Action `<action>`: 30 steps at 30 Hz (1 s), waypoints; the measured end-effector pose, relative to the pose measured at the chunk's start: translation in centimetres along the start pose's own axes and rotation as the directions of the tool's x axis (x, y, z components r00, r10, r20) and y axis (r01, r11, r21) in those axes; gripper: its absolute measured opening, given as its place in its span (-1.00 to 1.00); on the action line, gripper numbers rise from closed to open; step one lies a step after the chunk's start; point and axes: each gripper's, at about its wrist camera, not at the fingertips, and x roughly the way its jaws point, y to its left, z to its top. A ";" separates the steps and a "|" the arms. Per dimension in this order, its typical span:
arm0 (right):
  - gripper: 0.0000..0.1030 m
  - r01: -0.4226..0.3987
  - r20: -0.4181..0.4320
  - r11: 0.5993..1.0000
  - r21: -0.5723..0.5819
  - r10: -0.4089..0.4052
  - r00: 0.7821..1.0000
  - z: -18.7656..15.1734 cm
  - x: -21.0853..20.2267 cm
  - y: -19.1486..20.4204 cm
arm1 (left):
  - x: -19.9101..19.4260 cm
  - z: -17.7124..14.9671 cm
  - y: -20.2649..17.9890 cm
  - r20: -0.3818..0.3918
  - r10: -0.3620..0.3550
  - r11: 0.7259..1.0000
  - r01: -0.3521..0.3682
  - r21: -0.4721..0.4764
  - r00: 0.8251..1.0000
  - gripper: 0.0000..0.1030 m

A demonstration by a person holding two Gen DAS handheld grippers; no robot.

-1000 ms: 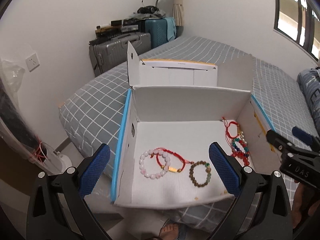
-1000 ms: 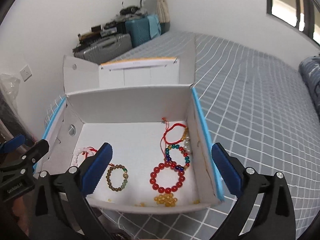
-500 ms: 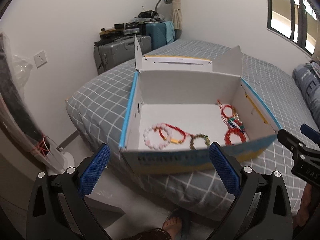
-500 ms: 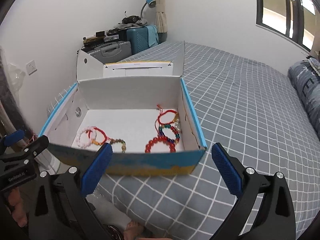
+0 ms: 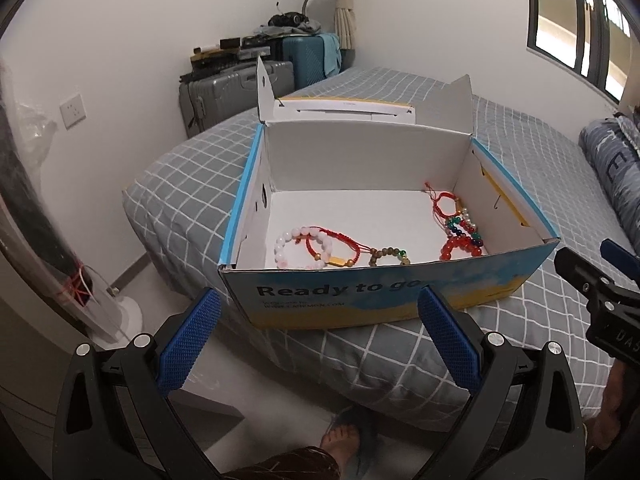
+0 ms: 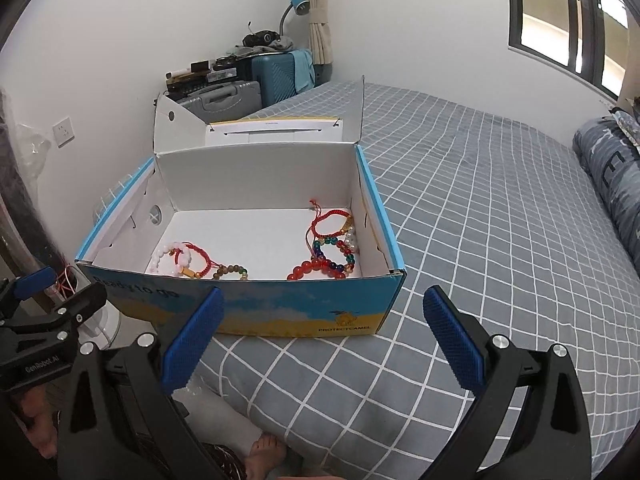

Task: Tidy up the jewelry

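Observation:
An open blue-and-white cardboard box [image 5: 384,300] [image 6: 296,312] stands on the bed's near corner. Inside at the left lie a pink bead bracelet [image 5: 298,246] [image 6: 170,254], a red cord bracelet [image 5: 332,246] [image 6: 198,260] and a brown bead bracelet [image 5: 390,256] [image 6: 230,271]. At the right lie a red cord bracelet [image 5: 444,204] [image 6: 328,222], a multicolour bead bracelet [image 5: 464,230] [image 6: 334,250] and a red bead bracelet [image 5: 460,248] [image 6: 318,270]. My left gripper [image 5: 318,340] and right gripper [image 6: 322,344] are open, empty, and held back in front of the box.
The grey checked bed [image 6: 480,220] stretches right and back, with a rolled blue quilt [image 6: 612,184] at the far right. Suitcases [image 5: 236,88] stand by the wall behind. A fan base [image 5: 116,312] is on the floor at left. A person's foot [image 6: 264,456] is below.
Both grippers have pulled back and down from above the box, so its printed front wall now shows. The bracelets have not moved.

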 end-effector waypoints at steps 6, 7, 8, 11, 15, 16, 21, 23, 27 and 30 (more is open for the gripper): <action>0.85 -0.001 -0.004 1.000 -0.007 0.001 1.000 -0.1 0.1 0.1 | 0.0 0.1 -0.1 0.000 0.006 1.000 -0.006 0.002 1.000 0.89; 0.85 -0.002 -0.004 1.000 -0.009 0.002 1.000 -0.1 0.0 0.1 | 0.0 0.1 -0.1 0.002 0.012 1.000 -0.012 0.003 1.000 0.89; 0.85 -0.001 -0.003 1.000 -0.011 0.001 1.000 -0.1 0.0 0.1 | 0.0 0.1 -0.1 0.005 0.013 1.000 -0.013 0.005 1.000 0.89; 0.85 0.008 0.001 1.000 -0.018 -0.008 1.000 -0.1 0.0 0.2 | 0.1 0.1 -0.3 0.005 0.013 1.000 -0.013 0.008 1.000 0.89; 0.85 0.008 -0.003 1.000 -0.022 -0.008 1.000 -0.2 0.0 0.2 | 0.1 0.1 -0.3 0.001 0.004 1.000 -0.004 0.003 1.000 0.89; 0.85 0.008 -0.001 1.000 -0.022 -0.008 1.000 -0.2 0.0 0.2 | 0.0 0.1 -0.2 -0.001 -0.002 1.000 0.002 -0.003 1.000 0.89; 0.85 0.008 -0.001 1.000 -0.026 -0.008 1.000 -0.3 0.0 0.2 | 0.0 0.0 -0.4 0.007 0.005 1.000 -0.005 0.006 1.000 0.89; 0.85 0.004 -0.002 1.000 -0.024 -0.004 1.000 -0.3 0.0 0.1 | 0.0 0.0 -0.4 0.006 0.004 1.000 -0.004 0.006 1.000 0.89; 0.85 0.004 -0.003 1.000 -0.025 -0.005 1.000 -0.3 0.0 0.2 | 0.0 0.0 -0.4 0.006 0.001 1.000 -0.001 0.003 1.000 0.89; 0.85 0.004 -0.003 1.000 -0.025 -0.004 1.000 -0.3 0.0 0.3 | -0.1 0.0 -0.5 0.012 0.002 1.000 -0.003 0.003 1.000 0.89</action>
